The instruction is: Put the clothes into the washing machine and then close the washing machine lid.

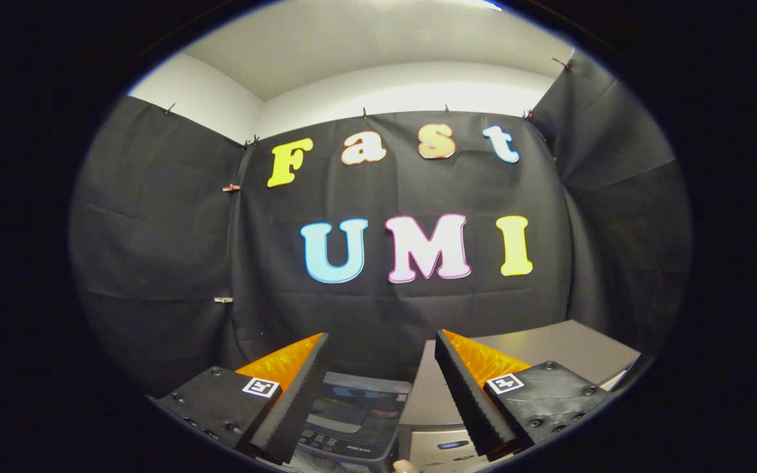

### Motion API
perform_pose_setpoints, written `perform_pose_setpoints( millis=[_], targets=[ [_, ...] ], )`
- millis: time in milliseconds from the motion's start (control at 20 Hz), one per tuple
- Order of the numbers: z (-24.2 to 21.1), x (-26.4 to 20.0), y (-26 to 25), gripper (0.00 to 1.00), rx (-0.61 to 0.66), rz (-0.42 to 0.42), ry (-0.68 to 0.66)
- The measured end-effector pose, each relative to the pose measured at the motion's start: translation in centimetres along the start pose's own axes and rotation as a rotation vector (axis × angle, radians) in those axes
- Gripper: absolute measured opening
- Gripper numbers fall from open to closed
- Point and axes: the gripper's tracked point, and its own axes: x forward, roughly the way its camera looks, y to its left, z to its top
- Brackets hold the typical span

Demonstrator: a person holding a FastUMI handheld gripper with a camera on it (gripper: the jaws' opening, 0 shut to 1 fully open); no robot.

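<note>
The hand-held gripper (382,348) is hovering with its fingers spread apart and nothing between them, above the washing machine (352,414) sitting just beside a grey cabinet (549,345), the black cloth wall (378,309) rising close behind.

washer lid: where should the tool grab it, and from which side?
Probably the near edge of the dark washing machine lid, beside the control panel. It lies flat, so only an edge offers purchase, and I can't make out a handle. Come from above on the near side. The tool hovers above it, fingers open and holding nothing.
</note>
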Motion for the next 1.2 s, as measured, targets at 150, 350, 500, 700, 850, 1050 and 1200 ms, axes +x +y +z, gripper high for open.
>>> perform_pose_setpoints(
  millis=[150, 350, 500, 700, 850, 1050, 1200],
  targets=[
    [1.5, -2.5, -2.3, 0.98, 0.006, -0.017, -0.042],
    [2.9, -5.6, -4.9, 0.98, -0.007, -0.024, -0.088],
    [2.3, -7.2, -6.5, 0.98, -0.035, -0.034, -0.076],
    [2.2, -8.7, -7.6, 0.98, -0.065, -0.037, -0.081],
    [2.2, -9.5, -7.7, 0.98, -0.051, -0.027, -0.108],
    [2.0, -10.1, -7.5, 0.98, -0.071, -0.016, -0.127],
    [2.3, -10.4, -7.0, 0.98, -0.075, -0.006, -0.139]
  ],
)
